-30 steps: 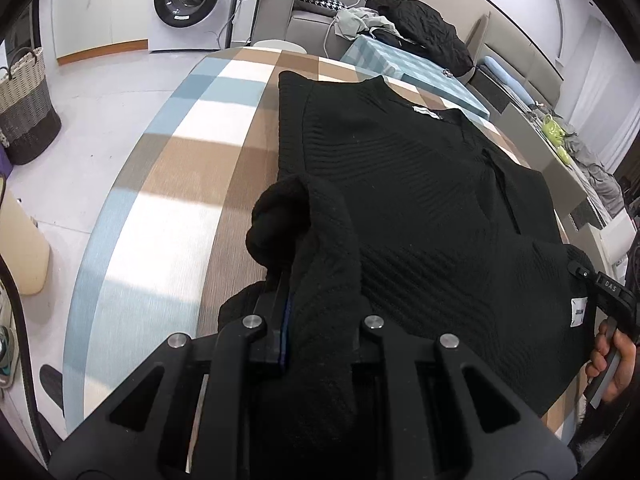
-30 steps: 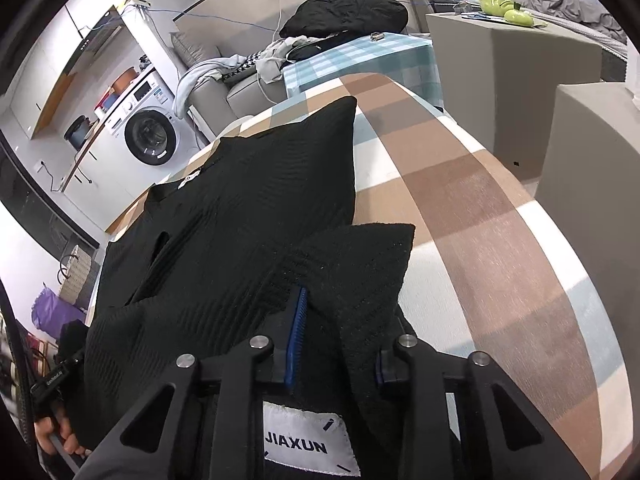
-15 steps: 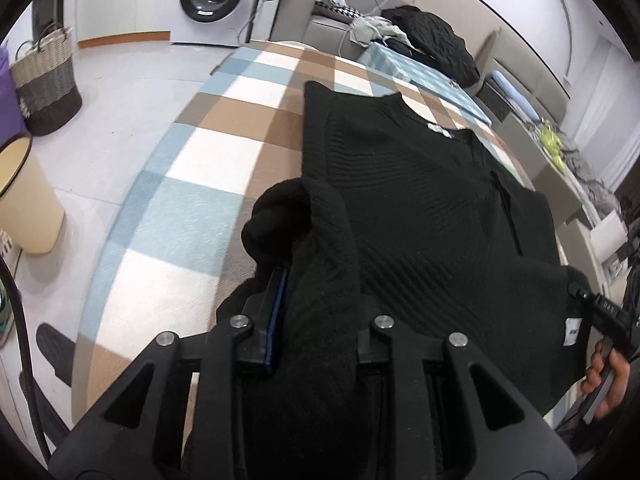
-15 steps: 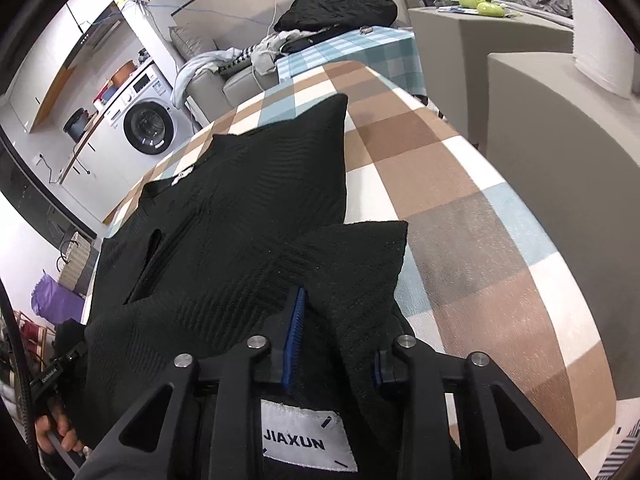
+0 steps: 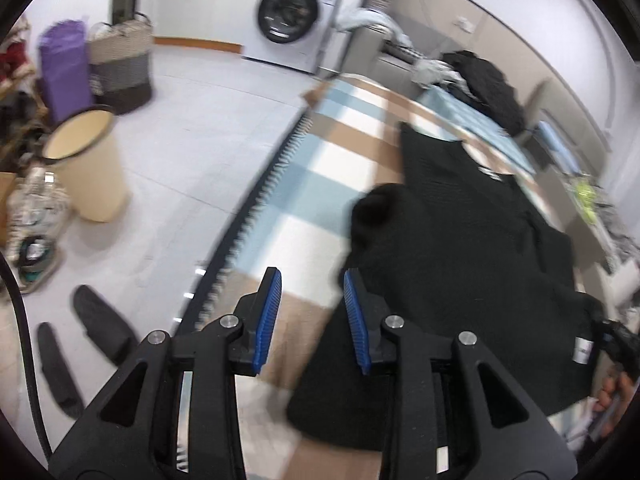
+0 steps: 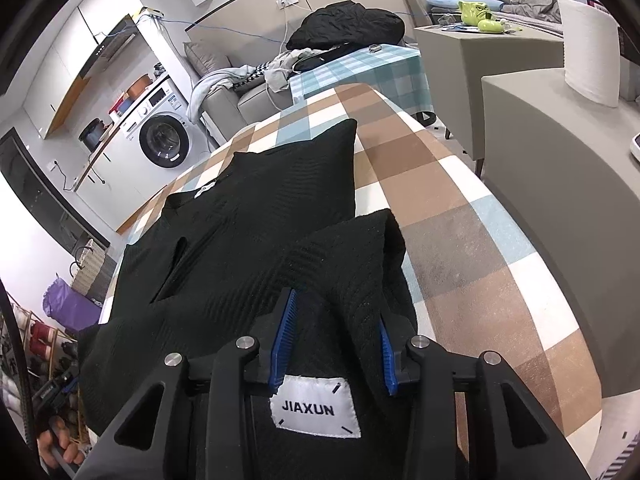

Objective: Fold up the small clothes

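A black knit sweater (image 5: 460, 240) lies flat on the checked tablecloth (image 5: 332, 168), its side folded inward into a soft roll (image 5: 380, 208). My left gripper (image 5: 310, 304) hangs over bare cloth just left of the sweater, its jaws opening and nothing between the blue pads (image 5: 268, 320). In the right wrist view the sweater (image 6: 248, 232) fills the middle, with a white JIAXUN label (image 6: 314, 408) near the camera. My right gripper (image 6: 336, 332) straddles a folded flap (image 6: 352, 264). Its jaws are opening and the fabric sits loose between the pads.
The table's left edge (image 5: 256, 200) drops to a tiled floor with a cream bin (image 5: 86, 160), a woven basket (image 5: 120, 68) and a washing machine (image 5: 288, 12). A grey cabinet (image 6: 560, 160) stands close on the right. Clothes are piled on a sofa (image 6: 344, 28) behind.
My left gripper let go of the rolled sleeve, opened and swung left toward the table's edge. My right gripper's jaws widened around the folded flap and it drew back slightly.
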`<state>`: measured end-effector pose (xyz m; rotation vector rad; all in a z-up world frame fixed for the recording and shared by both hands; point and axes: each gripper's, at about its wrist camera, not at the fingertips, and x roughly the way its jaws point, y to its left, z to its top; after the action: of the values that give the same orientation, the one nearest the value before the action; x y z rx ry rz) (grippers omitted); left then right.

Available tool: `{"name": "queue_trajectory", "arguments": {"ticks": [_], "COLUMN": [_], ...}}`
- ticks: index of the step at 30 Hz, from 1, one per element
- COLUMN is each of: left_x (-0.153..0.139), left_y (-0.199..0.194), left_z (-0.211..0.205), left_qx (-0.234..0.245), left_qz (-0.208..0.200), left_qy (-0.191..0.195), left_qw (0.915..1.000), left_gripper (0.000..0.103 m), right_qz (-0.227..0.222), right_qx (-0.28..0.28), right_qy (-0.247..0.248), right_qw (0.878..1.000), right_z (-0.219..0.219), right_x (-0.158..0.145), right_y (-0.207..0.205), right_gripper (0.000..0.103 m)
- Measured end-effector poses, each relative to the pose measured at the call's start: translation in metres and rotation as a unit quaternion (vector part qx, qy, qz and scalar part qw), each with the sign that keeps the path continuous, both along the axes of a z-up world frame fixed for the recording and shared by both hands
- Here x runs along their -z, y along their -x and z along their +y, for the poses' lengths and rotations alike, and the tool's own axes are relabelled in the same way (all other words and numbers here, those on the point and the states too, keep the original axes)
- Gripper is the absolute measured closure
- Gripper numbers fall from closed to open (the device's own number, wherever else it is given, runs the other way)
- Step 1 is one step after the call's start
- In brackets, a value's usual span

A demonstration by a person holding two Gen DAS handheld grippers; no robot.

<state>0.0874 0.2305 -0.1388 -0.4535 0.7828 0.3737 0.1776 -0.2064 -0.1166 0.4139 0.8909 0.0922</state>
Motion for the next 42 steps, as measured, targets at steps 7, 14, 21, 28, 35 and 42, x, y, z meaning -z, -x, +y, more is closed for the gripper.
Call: {"name": "queue_trajectory", "arguments": {"ticks": [7,14,21,28,35,42], "left_x": [0.002,0.008,0.007,0.014,0.018,0.0], "left_y": [-0.006,-0.021,-0.008,-0.031,-0.043,-0.041], "left_z": [-0.029,-0.051,-0.027,-0.028,-0.029,-0.033], "left_qx": [0.071,0.097,0.057,0.071,0.065,0.068], "left_qz": [-0.005,0.005,0.003,0.021,0.02,-0.02], "left_qy": [0.02,0.037,0.036,0.031,0.036,0.028], "left_qw": [0.9972,0.9945,0.9977,0.9968,0.997,0.9971], "left_gripper": [0.075,0.071,0.061,0.057,0.075,0.1], "right_qz": [-0.001,-0.004,0.003,0.009,0.006,-0.066], "right_qx": [-0.007,-0.014,-0.001,-0.009,-0.056,-0.047], "right_qy": [0.0,0.002,-0.009,-0.013,0.037,0.016], "right_qw": [1.0,1.0,1.0,1.0,0.998,0.997], "right_z": [0.002,0.003,-0.008,-0.015,-0.013,-0.025], "right_x": [-0.002,-0.003,0.001,0.007,0.013,-0.011], "right_y": [0.0,0.004,0.015,0.038,0.048,0.042], "right_gripper": [0.064,0.061,0.058,0.048,0.084,0.1]}}
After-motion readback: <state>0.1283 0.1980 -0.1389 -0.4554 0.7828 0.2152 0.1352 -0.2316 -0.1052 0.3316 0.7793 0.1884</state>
